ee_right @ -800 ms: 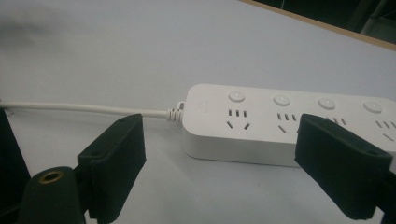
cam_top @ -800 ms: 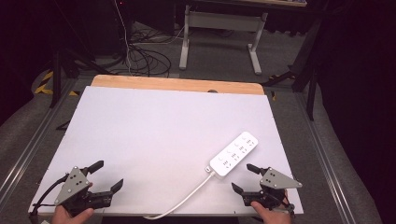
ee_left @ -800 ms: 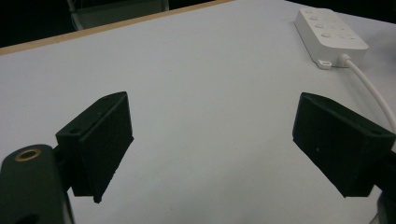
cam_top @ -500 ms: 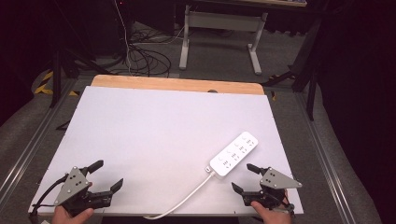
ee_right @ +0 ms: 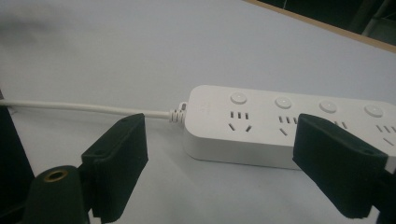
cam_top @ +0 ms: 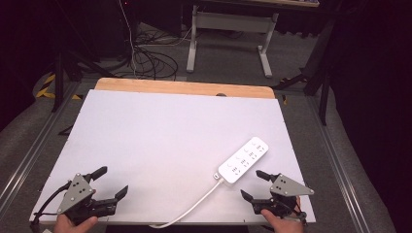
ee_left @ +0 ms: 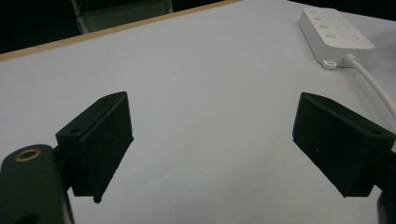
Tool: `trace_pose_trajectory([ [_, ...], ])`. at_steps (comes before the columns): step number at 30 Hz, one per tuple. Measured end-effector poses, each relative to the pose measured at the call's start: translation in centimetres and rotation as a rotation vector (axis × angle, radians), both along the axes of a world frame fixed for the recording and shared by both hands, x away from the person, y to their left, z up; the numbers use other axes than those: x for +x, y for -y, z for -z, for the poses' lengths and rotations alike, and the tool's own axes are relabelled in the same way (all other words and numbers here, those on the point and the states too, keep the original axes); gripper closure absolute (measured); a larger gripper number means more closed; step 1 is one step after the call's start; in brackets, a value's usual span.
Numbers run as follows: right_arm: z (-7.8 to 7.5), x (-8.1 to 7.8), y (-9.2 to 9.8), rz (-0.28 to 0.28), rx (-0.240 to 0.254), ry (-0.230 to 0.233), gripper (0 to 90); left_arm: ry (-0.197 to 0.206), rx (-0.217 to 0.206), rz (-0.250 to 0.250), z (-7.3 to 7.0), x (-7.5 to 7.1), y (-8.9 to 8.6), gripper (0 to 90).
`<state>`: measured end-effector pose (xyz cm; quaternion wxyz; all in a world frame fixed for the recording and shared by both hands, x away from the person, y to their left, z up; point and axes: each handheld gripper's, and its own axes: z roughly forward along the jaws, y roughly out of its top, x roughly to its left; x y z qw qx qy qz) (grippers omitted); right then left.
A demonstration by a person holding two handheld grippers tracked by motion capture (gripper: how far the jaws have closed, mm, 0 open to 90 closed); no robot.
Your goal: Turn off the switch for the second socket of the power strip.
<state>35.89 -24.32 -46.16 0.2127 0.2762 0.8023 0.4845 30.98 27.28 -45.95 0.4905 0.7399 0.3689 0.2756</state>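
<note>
A white worktop lies before you. Your left hand-held gripper rests at its near left corner, jaws spread wide with nothing between them. Your right hand-held gripper sits at the near right edge, jaws also spread and empty. A white power strip lies flat and slantwise just beyond the right gripper, not touching it. Its white cable curves back to the near edge.
</note>
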Motion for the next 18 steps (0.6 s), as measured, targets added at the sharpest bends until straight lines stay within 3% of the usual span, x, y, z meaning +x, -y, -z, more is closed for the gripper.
trace_pose_trajectory([
  [3,-0.4,0.2,-0.1,-0.005,0.000,-0.024,18.5,-0.001,-0.001,0.002,0.0,0.0,0.0,12.9],
  [8,-1.2,0.4,-0.4,0.000,-0.030,-0.009,22.1,-0.003,-0.002,0.000,0.0,0.0,0.0,13.0],
  [18,-3.1,1.8,-1.1,-0.005,-0.062,-0.025,25.1,-0.001,0.005,-0.002,0.0,0.0,0.0,13.0],
])
